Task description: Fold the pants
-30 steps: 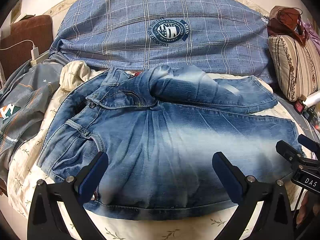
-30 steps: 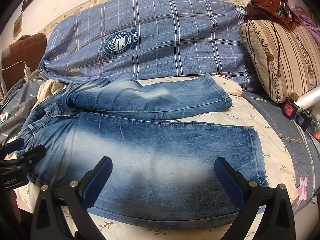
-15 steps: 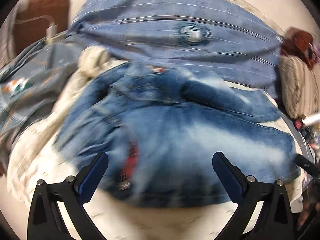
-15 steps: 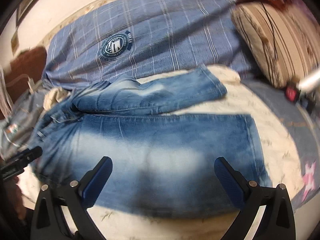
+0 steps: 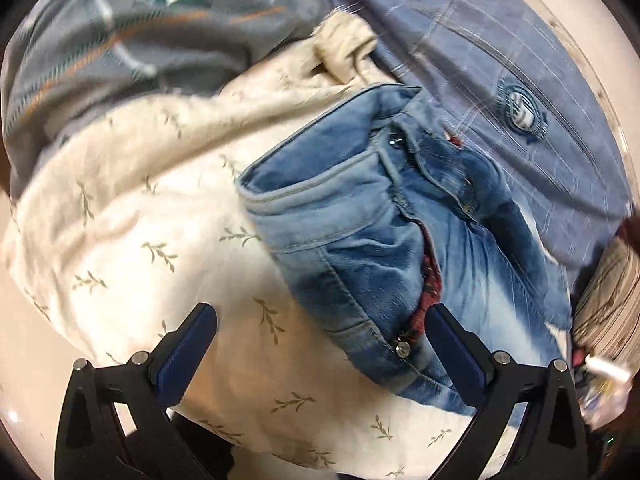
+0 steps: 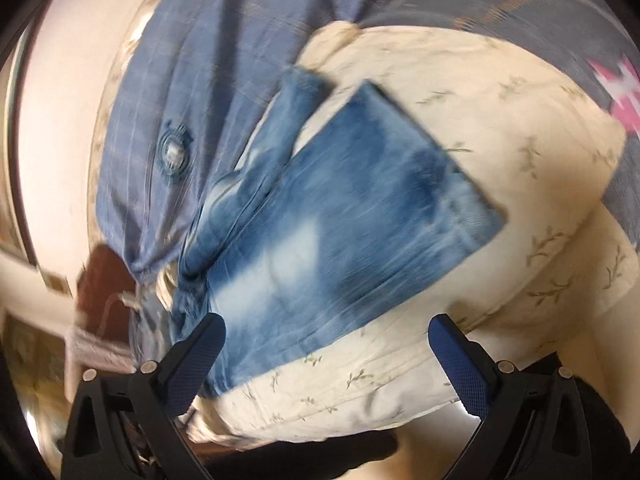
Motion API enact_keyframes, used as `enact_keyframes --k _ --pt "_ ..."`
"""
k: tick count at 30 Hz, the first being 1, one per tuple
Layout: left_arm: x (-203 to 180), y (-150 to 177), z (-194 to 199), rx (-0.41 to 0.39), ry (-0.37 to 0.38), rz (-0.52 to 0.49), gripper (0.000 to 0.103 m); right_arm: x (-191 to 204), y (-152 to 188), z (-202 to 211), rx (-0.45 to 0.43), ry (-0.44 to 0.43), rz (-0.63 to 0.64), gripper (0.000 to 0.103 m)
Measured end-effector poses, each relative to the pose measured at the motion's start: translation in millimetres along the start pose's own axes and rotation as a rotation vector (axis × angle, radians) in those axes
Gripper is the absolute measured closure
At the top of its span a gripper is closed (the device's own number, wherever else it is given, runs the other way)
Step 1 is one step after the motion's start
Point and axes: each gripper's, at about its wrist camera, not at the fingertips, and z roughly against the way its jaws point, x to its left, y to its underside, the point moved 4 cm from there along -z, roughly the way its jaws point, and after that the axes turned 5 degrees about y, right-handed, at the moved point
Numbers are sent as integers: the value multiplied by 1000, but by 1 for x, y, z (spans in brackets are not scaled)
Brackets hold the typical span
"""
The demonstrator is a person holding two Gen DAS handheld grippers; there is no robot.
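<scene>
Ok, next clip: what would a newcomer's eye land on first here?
The faded blue jeans spread on the cream leaf-print sheet, waistband end in the left view, leg cuffs in the right. Then both open grippers, left and right, low in frame, holding nothing. Behind lies a blue plaid pillow.

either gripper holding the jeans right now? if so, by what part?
Nothing is held. The left gripper and right gripper are both open and empty; the jeans lie loose on the leaf-print sheet.

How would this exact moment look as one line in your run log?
task: fold pants | jeans flat on bed, unfolded | left gripper open, at waistband | right gripper open, at legs | nothing held
</scene>
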Motion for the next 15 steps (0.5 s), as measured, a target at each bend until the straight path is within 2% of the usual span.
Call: enact_keyframes --k 4,6,7,8,9,10,11,12,15 --pt "2 -5 -4 5 23 30 0 -11 -19 1 -46 16 -50 9" --pt "3 -7 -8 7 33 41 0 -15 -28 -2 -52 25 -56 21" --pt "5 -9 -11 17 46 54 0 -16 -32 -5 -53 51 -47 23" --pt "6 -10 -13 27 58 70 0 -18 -33 -6 -50 68 -46 29" --pt "9 -11 -14 30 70 89 0 -20 -34 -8 -50 85 -46 40" --pt "12 -13 -13 29 89 118 0 -21 -35 -8 -60 102 -33 56" --pt "16 -16 -12 27 110 151 0 -21 -36 -7 -77 126 -15 66" --pt "19 -18 -12 23 129 180 0 -24 -37 -7 -85 142 -15 72" --pt "28 -23 -11 15 158 243 0 -25 -40 -7 -98 154 3 78"
